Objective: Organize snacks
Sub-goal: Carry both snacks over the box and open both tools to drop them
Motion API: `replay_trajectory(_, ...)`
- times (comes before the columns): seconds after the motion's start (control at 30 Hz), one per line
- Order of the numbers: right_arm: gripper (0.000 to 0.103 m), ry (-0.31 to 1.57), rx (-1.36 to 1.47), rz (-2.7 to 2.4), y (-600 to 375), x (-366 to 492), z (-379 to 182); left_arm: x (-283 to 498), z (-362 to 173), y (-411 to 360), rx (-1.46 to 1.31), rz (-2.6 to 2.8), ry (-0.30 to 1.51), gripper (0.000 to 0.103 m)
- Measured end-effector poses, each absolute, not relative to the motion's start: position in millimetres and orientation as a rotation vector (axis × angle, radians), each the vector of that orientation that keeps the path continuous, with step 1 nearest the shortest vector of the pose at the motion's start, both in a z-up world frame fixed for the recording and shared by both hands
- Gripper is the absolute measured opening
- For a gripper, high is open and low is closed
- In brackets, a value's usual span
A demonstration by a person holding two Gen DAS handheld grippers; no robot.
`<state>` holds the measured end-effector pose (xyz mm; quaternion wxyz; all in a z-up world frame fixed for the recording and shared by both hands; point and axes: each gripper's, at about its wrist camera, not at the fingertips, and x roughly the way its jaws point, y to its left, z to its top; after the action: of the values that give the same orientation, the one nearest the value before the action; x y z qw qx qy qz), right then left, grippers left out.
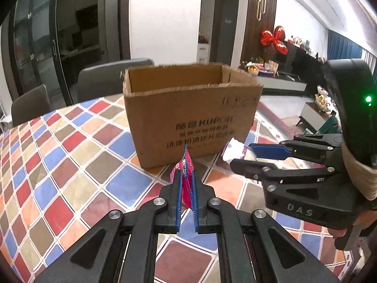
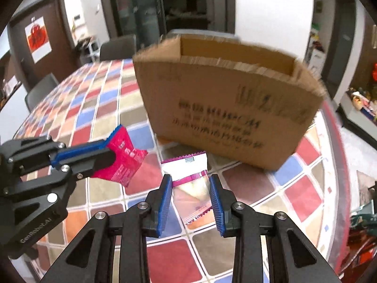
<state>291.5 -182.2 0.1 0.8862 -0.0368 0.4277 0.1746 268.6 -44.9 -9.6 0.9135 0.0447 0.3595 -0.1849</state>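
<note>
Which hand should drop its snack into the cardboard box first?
Probably left. The left tool is shut on the red packet. The right tool stands wide around the white packet, grip uncertain.

White walls (image 1: 162,16) enclose the room. Grey upholstered chairs (image 1: 110,80) stand at the far edge of the round table (image 1: 70,155) with its checked cloth of red, blue, tan and orange. Behind them are dark glass sliding doors (image 1: 56,40). A shiny red bow-shaped balloon (image 1: 274,39) hangs near a dark slatted wall panel (image 1: 259,11). Blue curtains (image 1: 344,44) line the right side.
</note>
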Motion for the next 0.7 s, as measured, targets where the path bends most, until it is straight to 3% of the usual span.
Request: replay_trajectory(0.7, 0.033, 0.617, 0.004, 0.27, -201, 260, 111, 257, 95, -53, 0.112, -0.391, 0.52, 0.009)
